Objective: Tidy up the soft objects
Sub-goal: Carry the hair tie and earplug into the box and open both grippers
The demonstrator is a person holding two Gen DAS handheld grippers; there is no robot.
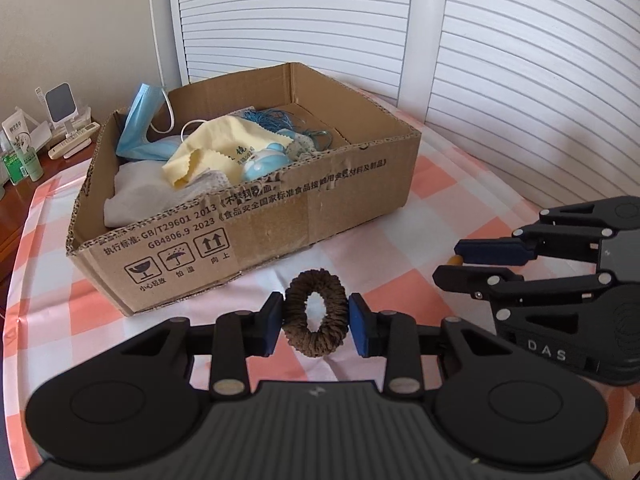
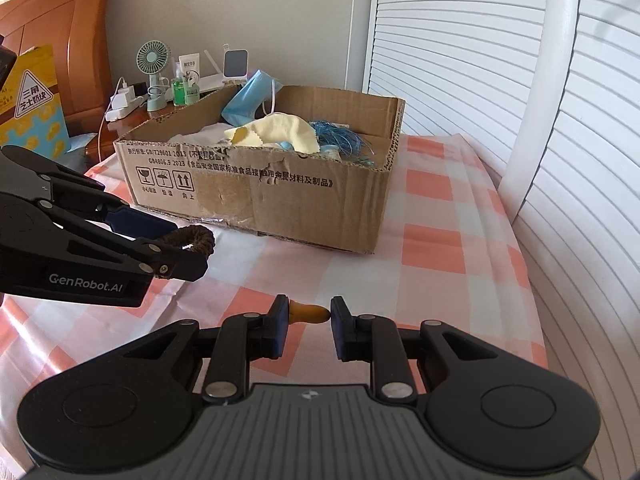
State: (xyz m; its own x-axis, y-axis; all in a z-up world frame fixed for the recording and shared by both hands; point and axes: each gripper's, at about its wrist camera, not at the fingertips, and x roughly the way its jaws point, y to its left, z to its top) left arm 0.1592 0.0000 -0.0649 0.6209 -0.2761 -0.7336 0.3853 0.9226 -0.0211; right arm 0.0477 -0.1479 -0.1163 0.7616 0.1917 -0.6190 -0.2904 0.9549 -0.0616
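Well beyond the gripper and off to its left, a wooden nightstand (image 2: 132, 118) carries a small green fan (image 2: 152, 60), a green bottle (image 2: 181, 89) and a white charger (image 2: 121, 101), with a wooden headboard (image 2: 76, 40) behind and white louvred doors (image 2: 460, 48) to the right.

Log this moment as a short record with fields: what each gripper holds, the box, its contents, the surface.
left gripper: shut on brown hair scrunchie, held in front of the box
right gripper: shut on small orange soft piece
cardboard box: open top, on checked cloth
box contents: blue face mask, yellow cloth, blue string, white fabric
still outside box: the two held items
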